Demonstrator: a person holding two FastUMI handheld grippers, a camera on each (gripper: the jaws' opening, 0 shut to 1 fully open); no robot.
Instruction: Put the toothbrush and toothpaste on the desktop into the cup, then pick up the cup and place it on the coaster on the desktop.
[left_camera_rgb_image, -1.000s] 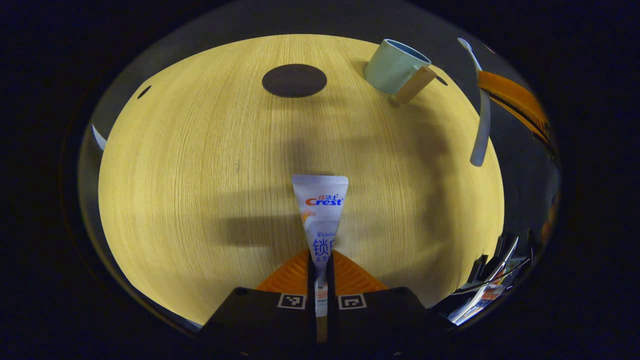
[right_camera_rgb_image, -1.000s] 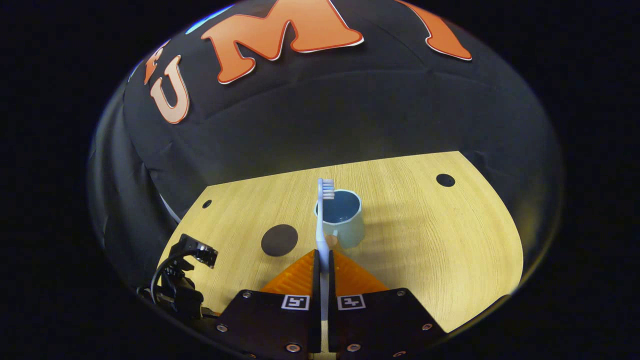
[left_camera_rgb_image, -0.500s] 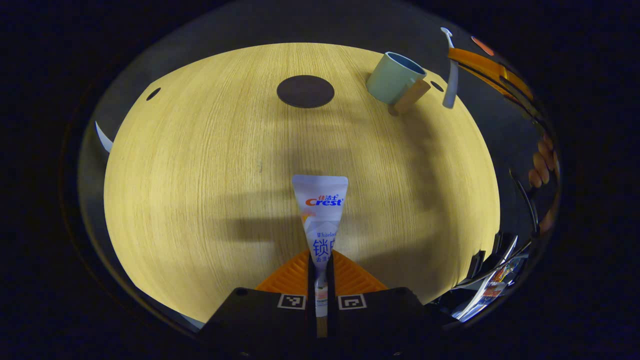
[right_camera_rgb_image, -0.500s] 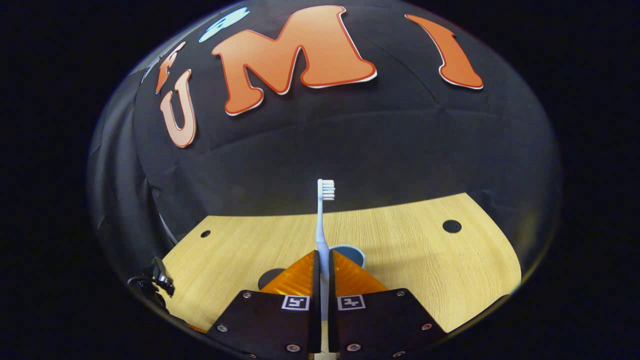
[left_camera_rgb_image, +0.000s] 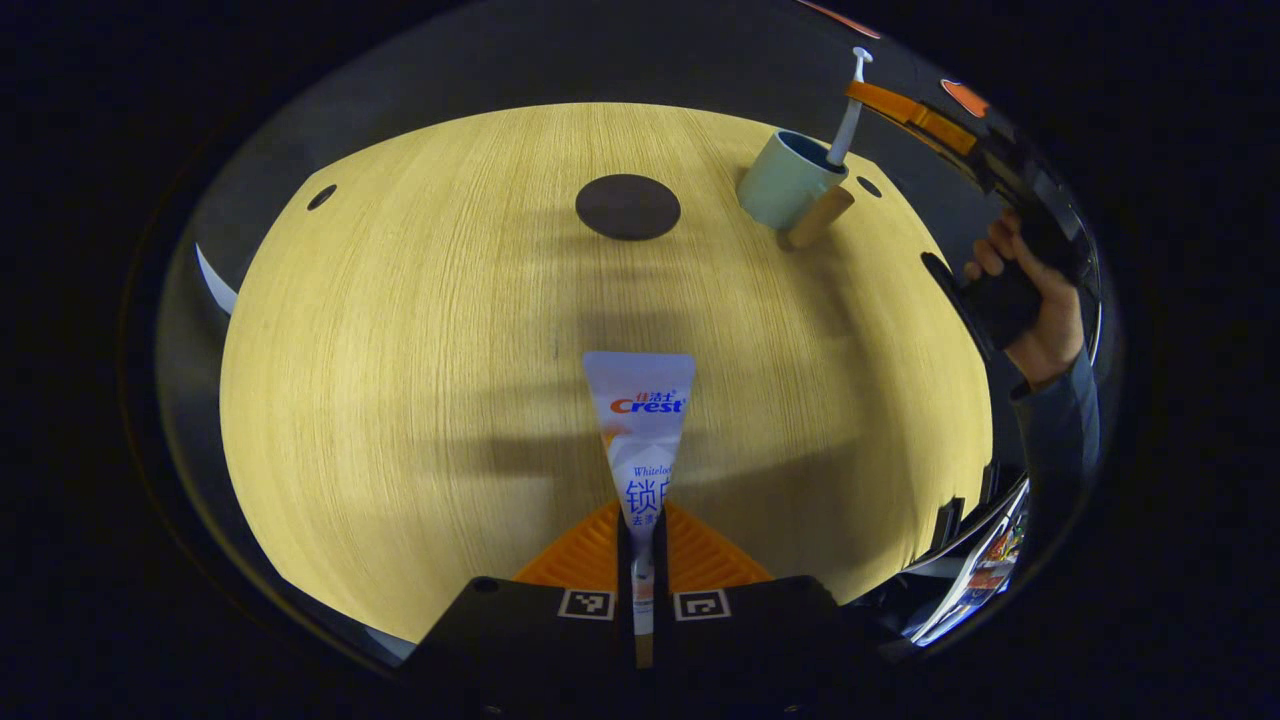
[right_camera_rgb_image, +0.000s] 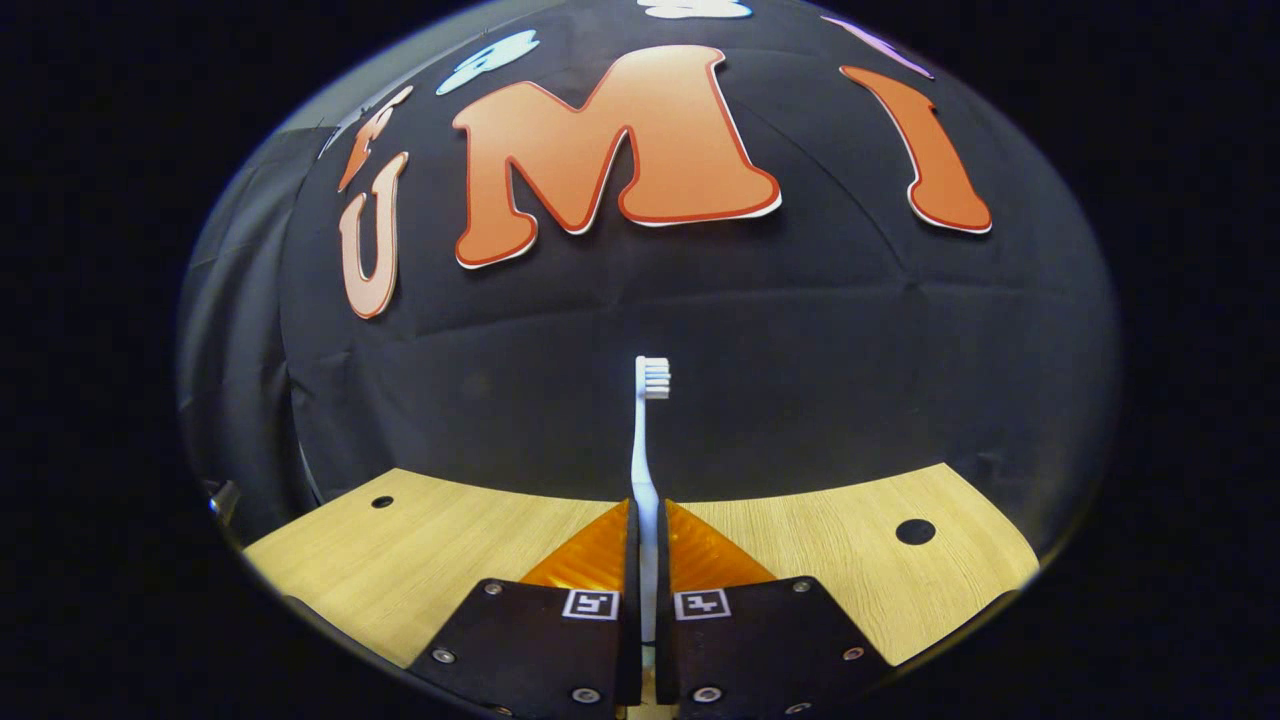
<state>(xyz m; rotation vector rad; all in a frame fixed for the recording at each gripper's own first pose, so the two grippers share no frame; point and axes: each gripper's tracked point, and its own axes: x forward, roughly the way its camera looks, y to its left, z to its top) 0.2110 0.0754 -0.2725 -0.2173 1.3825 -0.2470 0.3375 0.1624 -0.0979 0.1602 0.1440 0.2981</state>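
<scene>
Since a moment ago the right gripper (left_camera_rgb_image: 905, 103) has carried the toothbrush (left_camera_rgb_image: 843, 120) over to the cup (left_camera_rgb_image: 787, 182), and its lower end now dips inside the rim, seen from the left gripper view. How deep it sits I cannot tell; the cup wall hides it. A hand (left_camera_rgb_image: 1040, 310) in a dark sleeve holds that gripper at the far right, partly cut off. In the right gripper view, the right gripper's fingers (right_camera_rgb_image: 600, 550) are closed tight on the toothbrush handle, bristles up against the dark wall, and they hide the cup below. The left gripper (left_camera_rgb_image: 640, 545) is clamped on the toothpaste (left_camera_rgb_image: 640, 420), held above the desktop (left_camera_rgb_image: 400, 380), crimped end forward; its cap end is hidden between the fingers. The coaster (left_camera_rgb_image: 628, 207) lies bare, left of the cup and apart from it.
</scene>
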